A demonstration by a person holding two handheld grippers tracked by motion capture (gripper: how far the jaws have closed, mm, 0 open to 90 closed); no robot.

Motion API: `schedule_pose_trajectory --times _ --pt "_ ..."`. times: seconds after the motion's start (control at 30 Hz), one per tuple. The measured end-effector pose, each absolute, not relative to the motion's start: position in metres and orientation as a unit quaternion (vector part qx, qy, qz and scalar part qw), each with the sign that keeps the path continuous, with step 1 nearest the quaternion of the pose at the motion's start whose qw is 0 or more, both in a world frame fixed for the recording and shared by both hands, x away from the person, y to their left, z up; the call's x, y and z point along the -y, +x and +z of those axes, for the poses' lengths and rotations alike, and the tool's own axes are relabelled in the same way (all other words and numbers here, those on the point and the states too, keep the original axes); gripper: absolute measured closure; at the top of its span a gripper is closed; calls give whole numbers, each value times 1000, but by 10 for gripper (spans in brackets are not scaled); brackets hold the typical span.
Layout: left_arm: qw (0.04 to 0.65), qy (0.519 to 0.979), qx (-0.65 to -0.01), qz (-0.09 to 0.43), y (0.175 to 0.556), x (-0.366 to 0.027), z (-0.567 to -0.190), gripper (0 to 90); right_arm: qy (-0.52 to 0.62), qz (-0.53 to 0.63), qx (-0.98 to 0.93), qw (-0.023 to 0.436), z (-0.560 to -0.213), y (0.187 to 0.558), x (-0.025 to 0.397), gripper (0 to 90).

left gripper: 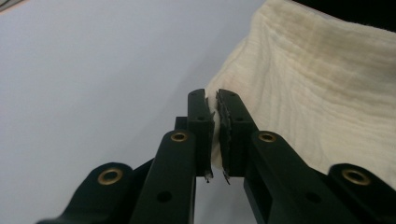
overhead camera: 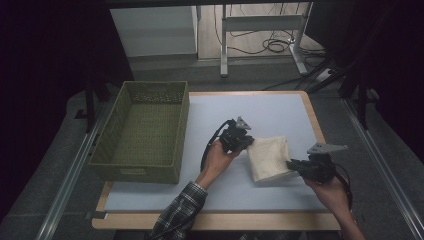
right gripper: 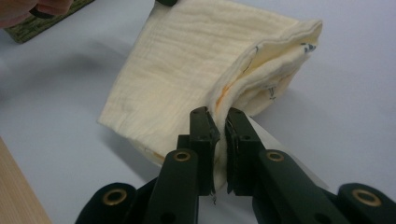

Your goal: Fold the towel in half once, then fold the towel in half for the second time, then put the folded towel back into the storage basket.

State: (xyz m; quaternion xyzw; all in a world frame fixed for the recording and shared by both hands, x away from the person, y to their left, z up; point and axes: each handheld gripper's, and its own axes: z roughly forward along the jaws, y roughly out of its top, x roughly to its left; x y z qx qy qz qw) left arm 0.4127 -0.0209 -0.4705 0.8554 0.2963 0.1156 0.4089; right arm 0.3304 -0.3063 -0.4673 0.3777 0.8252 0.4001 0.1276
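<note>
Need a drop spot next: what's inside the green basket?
The green basket looks empty: its woven floor and inner walls show bare. The strip of floor behind its near wall is hidden. The cloth remains outside, on the table.

The setting is a lab or test room arranged for recorded table work. Both hand-held grippers, the left gripper (overhead camera: 248, 141) and the right gripper (overhead camera: 295, 165), operate over a wooden-edged table covered with a pale grey mat (overhead camera: 280, 107). Beyond the grippers, across the table, stands a white metal desk frame (overhead camera: 260, 25) with loose black cables (overhead camera: 272, 46) lying on a wooden floor. Dark curtains (overhead camera: 45, 55) hang far to the left gripper's outer side. Aluminium rails (overhead camera: 70, 172) run along the table's sides. A woven green rectangular basket (overhead camera: 142, 132) sits left of the left gripper.
</note>
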Motion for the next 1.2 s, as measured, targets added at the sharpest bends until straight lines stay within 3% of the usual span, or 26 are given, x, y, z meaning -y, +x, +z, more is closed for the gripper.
schedule_pose_trajectory --times 1.2 --pt "385 842 -336 172 416 -59 -423 840 323 413 -846 100 -445 364 221 825"
